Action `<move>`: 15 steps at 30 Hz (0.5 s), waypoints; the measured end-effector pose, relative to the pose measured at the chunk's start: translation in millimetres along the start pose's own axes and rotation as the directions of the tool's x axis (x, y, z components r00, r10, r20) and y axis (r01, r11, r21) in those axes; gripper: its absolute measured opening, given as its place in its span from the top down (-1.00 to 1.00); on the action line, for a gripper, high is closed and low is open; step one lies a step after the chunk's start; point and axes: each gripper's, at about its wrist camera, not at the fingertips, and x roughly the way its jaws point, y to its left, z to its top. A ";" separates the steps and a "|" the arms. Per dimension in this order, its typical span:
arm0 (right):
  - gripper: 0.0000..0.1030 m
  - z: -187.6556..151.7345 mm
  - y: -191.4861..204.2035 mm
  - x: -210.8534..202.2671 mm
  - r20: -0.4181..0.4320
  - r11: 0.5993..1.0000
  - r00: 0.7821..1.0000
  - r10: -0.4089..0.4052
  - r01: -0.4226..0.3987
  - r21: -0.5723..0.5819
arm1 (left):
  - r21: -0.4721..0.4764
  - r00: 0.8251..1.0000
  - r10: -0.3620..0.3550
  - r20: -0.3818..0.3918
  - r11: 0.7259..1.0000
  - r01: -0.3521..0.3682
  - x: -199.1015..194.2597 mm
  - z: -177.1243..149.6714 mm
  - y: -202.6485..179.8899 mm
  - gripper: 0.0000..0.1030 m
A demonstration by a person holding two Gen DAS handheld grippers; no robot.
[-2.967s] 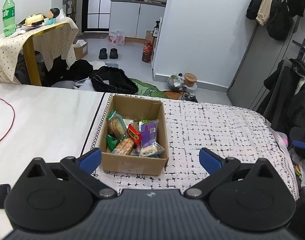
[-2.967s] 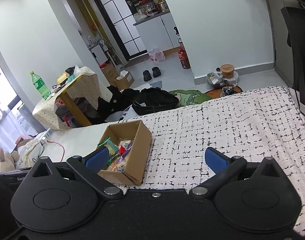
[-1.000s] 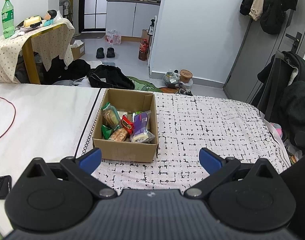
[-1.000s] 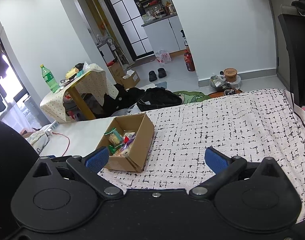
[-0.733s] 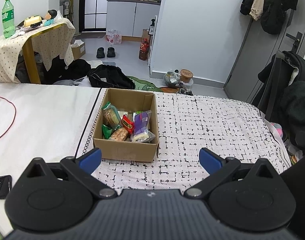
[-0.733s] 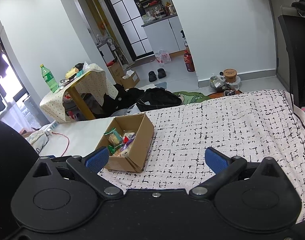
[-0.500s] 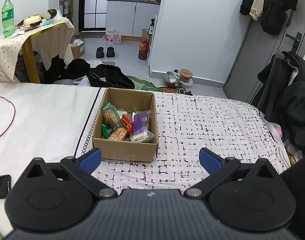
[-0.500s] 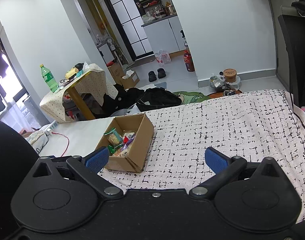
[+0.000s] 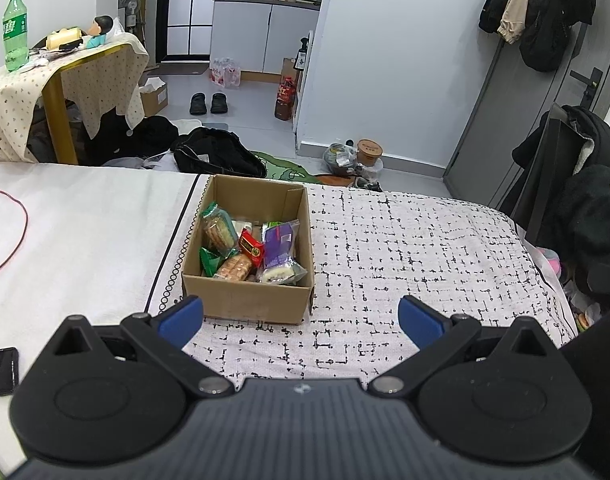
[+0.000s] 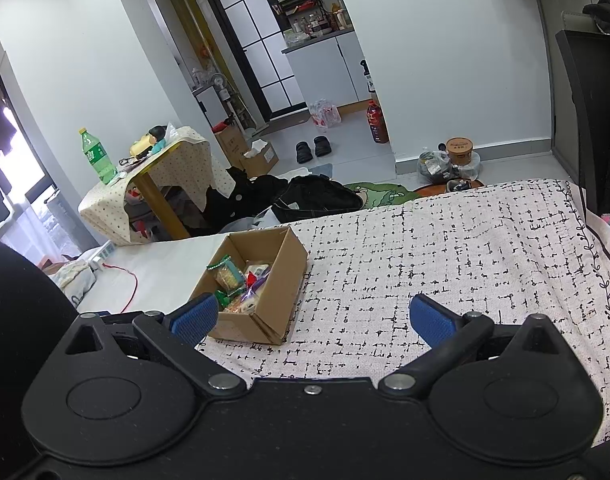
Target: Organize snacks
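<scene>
The snacks all lie in the open cardboard box (image 9: 247, 252), which sits on the bed where the white sheet (image 9: 85, 232) meets the black-and-white patterned blanket (image 9: 405, 248); none shows on the bedding around it. The left gripper (image 9: 301, 316) and right gripper (image 10: 313, 320) both hover short of the box, jaws spread wide and empty. That fits either packets gathered in or a box waiting to be sorted, so the pictures do not settle the step. Any reach into the box should come from above, taking one packet by its sealed edge, since the biscuit packs (image 9: 219, 230), the purple wrapper (image 9: 279, 246) and the red packet (image 9: 252, 249) overlap and the soft bed may let the box tip. Beyond lie a cloth-covered side table (image 9: 65, 68) with a green bottle (image 9: 15, 30), shoes (image 9: 209, 103) and a kitchen doorway.
</scene>
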 end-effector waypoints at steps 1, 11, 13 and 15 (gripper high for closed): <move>-1.00 0.0 0.0 0.0 0.000 1.000 1.000 0.000 0.000 -0.001 | 0.000 1.000 0.000 0.000 1.000 0.000 0.0 0.0 0.1 -1.00; -1.00 -0.1 -0.6 0.4 -0.003 1.000 1.000 -0.003 0.003 -0.003 | 0.003 1.000 -0.002 0.001 1.000 0.002 -0.2 0.4 -1.2 -1.00; -1.00 -0.5 -1.3 0.8 -0.006 1.000 1.000 -0.004 0.004 -0.004 | 0.005 1.000 -0.004 0.000 1.000 0.004 -0.3 0.8 -2.0 -1.00; -1.00 -1.0 -1.6 1.1 -0.009 1.000 1.000 -0.005 0.005 -0.005 | 0.006 1.000 -0.006 0.001 1.000 0.006 -0.3 0.7 -2.3 -1.00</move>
